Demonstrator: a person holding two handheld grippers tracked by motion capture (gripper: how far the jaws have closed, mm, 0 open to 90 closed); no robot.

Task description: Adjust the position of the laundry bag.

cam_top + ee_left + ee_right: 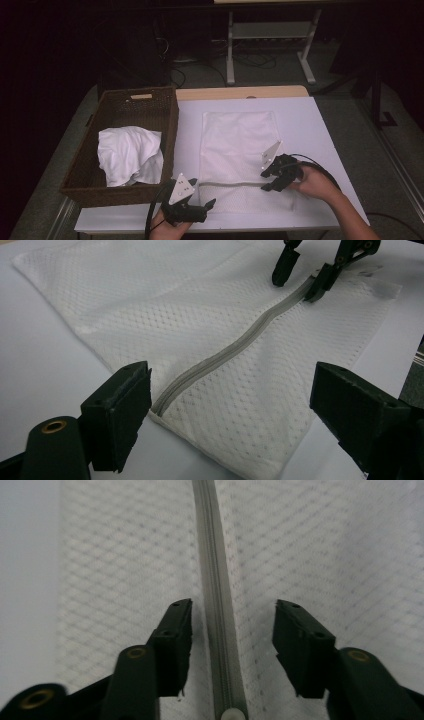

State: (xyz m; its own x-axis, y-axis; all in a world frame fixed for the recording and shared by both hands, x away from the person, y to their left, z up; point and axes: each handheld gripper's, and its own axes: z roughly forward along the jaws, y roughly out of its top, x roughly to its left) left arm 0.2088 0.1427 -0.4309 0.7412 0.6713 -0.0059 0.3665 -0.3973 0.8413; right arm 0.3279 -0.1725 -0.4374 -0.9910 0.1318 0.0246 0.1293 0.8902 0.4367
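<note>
A white mesh laundry bag (239,150) is laid flat on the tabletop (310,125), its grey zipper (232,184) running across the near end. The right gripper (270,181) is set at the zipper's 3 o'clock end, fingers spread astride the pull (230,714), nothing pinched yet. The step in hand is judged to be grasping the pull; closing on it is called for next. The left gripper (209,204) is held spread at 9 o'clock. A wicker basket (170,125) borders the left; open room is left rightward.

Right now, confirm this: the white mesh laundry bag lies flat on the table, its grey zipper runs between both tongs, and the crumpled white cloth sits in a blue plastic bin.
Wrong in one respect: the crumpled white cloth sits in a brown woven wicker basket, not a blue plastic bin, as the high view shows. The white mesh laundry bag does lie flat, its grey zipper running between both tongs.
</note>
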